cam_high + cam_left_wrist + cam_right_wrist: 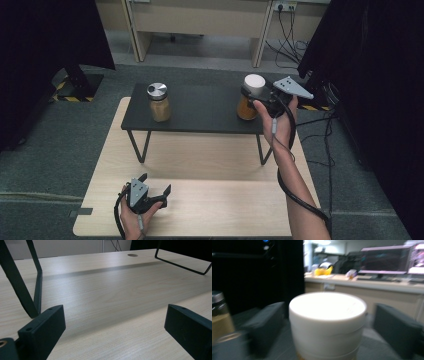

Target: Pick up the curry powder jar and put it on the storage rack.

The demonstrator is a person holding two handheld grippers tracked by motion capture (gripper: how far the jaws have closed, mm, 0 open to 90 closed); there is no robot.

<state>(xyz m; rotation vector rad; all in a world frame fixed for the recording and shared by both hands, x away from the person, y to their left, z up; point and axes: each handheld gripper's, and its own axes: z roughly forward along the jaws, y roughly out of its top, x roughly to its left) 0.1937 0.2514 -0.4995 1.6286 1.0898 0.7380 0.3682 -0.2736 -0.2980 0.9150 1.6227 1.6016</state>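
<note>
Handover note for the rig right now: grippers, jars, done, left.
Right gripper: open, jaws either side of the white-lidded jar on the black shelf, pads not touching its lid.
Left gripper: open, holding nothing, low over the wooden table.
Silver-lidded jar: upright at the shelf's left end.
Done: both jars stand on the shelf.
Left: probably grip the white lid or withdraw; unclear which.

Left gripper (155, 189): black body, grey three-cornered top plate, two black block jaws with small screw holes, black cable looping from the rear. Right gripper (251, 98): black body, grey three-cornered plate with dark holes, thick black cable trailing along the forearm. Both forearms bare, no sleeves
</note>
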